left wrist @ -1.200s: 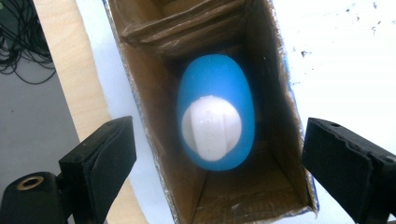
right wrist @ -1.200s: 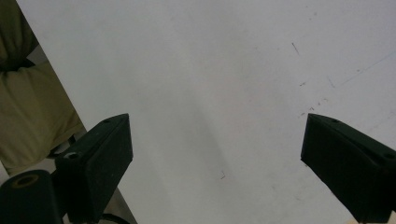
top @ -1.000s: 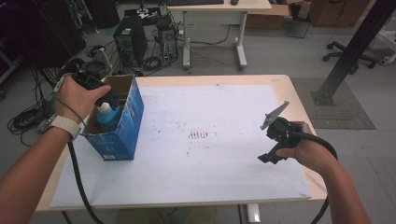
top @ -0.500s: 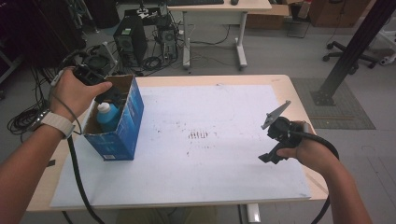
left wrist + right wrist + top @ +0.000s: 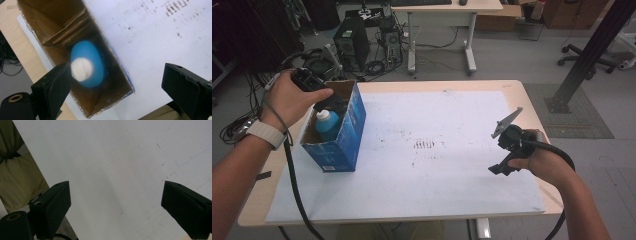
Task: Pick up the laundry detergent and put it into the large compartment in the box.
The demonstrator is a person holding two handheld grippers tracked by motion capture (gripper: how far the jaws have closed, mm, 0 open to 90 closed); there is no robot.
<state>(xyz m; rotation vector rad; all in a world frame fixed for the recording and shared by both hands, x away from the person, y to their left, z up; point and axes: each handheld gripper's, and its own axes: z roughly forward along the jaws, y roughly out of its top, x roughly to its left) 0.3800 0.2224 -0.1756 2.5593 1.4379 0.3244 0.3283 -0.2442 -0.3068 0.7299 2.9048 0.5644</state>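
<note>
At the left of the high view, the left gripper (image 5: 328, 102) hangs over the open top of a blue cardboard box (image 5: 343, 145), its fingers spread with nothing between them. A blue bottle (image 5: 328, 125) with a white cap stands upright inside the box. At the right, the right gripper (image 5: 498, 167) hovers above the white sheet (image 5: 422, 190) on the counter (image 5: 532, 107), fingers spread and empty.
</note>
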